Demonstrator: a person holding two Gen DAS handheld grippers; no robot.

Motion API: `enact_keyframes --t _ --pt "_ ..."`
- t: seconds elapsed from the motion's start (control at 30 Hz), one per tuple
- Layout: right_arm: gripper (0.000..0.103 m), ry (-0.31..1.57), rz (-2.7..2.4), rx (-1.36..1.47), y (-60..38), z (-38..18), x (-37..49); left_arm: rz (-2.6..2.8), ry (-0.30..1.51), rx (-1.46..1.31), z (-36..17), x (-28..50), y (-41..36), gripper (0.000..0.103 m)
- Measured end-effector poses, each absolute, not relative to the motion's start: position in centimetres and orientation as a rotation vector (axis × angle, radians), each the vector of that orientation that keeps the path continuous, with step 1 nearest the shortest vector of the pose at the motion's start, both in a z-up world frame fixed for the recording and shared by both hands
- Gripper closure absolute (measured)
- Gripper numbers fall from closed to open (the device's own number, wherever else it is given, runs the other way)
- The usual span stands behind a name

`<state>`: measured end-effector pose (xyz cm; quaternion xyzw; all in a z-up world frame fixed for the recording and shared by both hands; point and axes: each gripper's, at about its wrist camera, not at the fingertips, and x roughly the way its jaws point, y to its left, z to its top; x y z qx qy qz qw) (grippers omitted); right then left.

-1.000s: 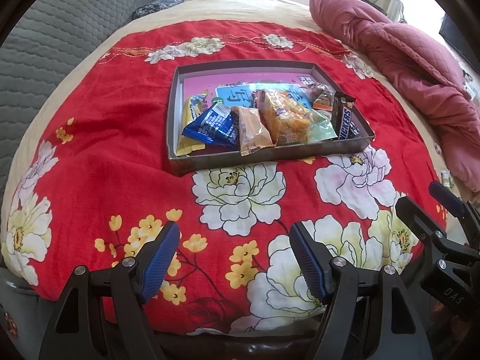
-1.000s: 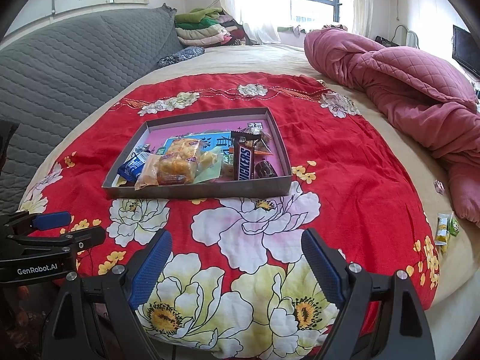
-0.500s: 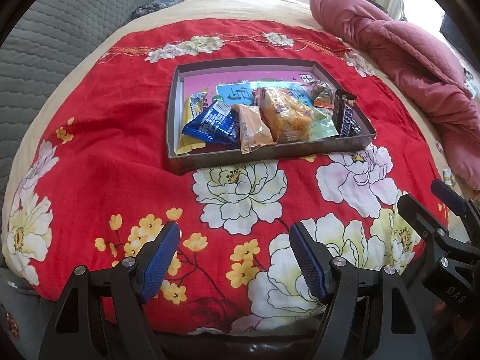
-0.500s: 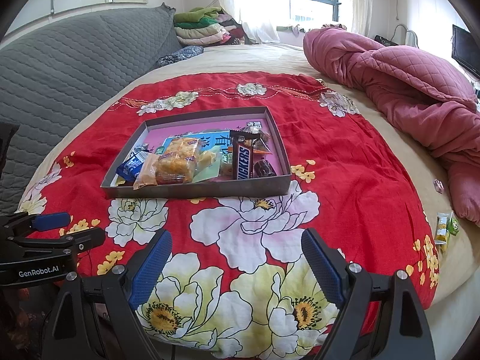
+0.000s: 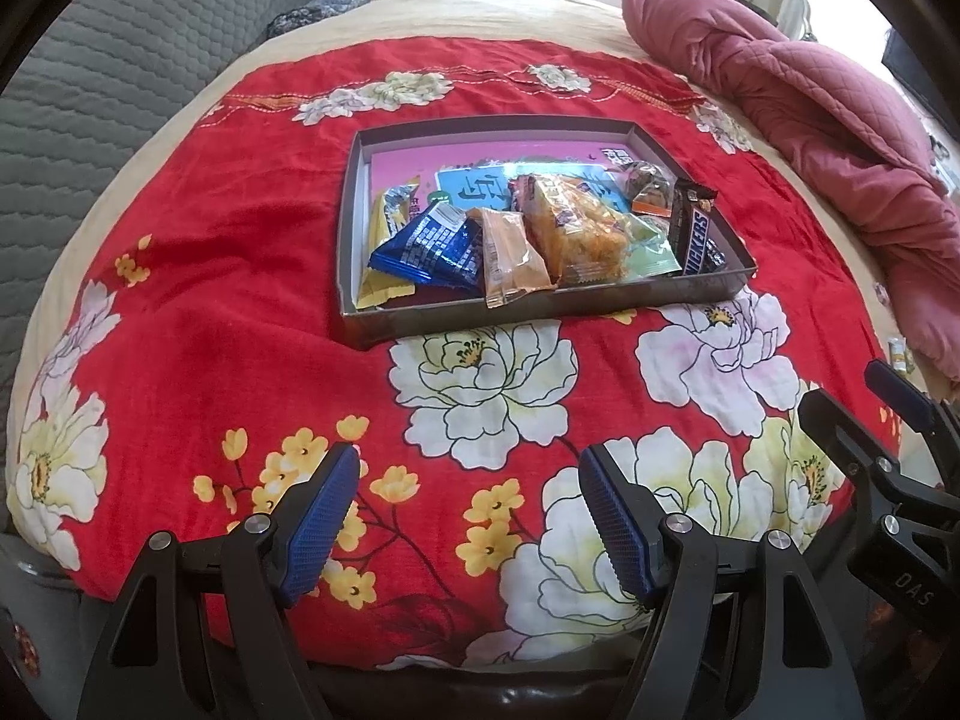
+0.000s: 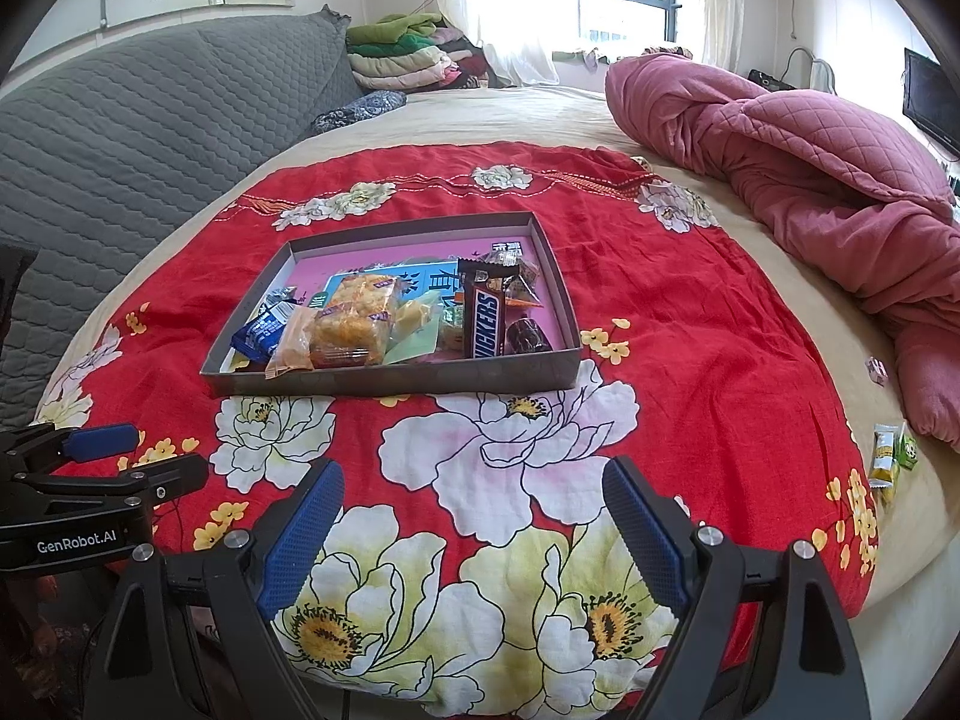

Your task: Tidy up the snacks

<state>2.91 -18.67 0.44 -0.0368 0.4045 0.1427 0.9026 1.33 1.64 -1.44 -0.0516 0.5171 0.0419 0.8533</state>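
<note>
nothing has shifted: both the left claw (image 5: 468,516) and right claw (image 6: 474,522) hover spread apart and empty, at six o'clock from the grey cardboard tray (image 6: 390,381) of wrapped snacks (image 6: 354,324).

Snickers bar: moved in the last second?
No. The Snickers bar still leans by the right wall of the tray, same pose against the wall as before; both tongs stay open, clear of it.
</note>
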Motion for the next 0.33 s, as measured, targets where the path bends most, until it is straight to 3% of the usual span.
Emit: enact_keyframes --t 0.33 --pt "0.016 0.840 0.292 -0.076 -19.03 0.13 3.12 0.076 1.044 -0.122 -0.85 1.12 1.76 0.026"
